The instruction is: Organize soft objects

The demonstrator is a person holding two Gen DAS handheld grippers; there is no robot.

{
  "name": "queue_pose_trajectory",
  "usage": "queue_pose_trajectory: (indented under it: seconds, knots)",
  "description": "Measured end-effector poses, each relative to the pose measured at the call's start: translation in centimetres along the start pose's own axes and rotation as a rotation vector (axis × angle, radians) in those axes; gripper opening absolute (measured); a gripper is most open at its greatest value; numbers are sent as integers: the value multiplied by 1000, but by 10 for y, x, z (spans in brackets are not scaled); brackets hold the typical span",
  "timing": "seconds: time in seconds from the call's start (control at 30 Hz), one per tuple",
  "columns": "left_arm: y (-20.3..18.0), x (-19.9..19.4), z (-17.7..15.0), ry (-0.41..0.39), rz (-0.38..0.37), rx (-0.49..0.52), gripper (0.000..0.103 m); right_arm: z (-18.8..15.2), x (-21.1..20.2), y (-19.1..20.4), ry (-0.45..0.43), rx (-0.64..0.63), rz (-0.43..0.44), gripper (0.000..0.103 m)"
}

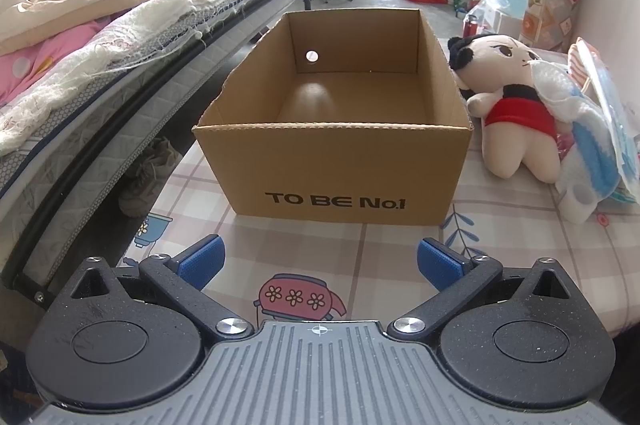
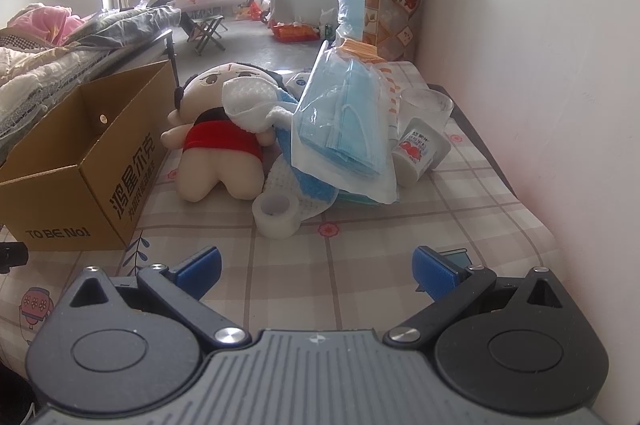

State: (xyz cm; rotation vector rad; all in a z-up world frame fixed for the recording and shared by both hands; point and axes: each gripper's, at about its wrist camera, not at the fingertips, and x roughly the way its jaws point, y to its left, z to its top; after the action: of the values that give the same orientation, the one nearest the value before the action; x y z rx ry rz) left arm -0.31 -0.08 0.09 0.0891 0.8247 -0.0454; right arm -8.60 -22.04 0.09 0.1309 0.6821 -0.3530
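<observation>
left gripper (image 1: 319,261) angled downward, jaws spread wide, nothing held | right gripper (image 2: 316,263) likewise tilted down, wide apart, empty | cardboard box (image 1: 336,161) seen ahead on checked bed sheet (image 2: 360,237) | plush doll (image 2: 220,141) lain beside box, under towel (image 2: 256,105) and mask pack (image 2: 344,129)

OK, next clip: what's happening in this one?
Nothing is being handled yet. Both hand-held tools are open and empty: the left tool faces an empty cardboard box, and the right tool faces a pile beside the box: a plush doll, a blue-and-white towel, a bag of face masks, a tape roll and a small cup. It looks like the start of sorting soft things into the box.
</observation>
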Motion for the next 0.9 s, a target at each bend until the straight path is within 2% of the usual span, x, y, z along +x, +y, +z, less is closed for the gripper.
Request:
queue_pose_trajectory:
  seconds: [0.9]
  knots:
    - [1,-4,3,-7,5,0,103,2,-3,-3,-6,2,0,103]
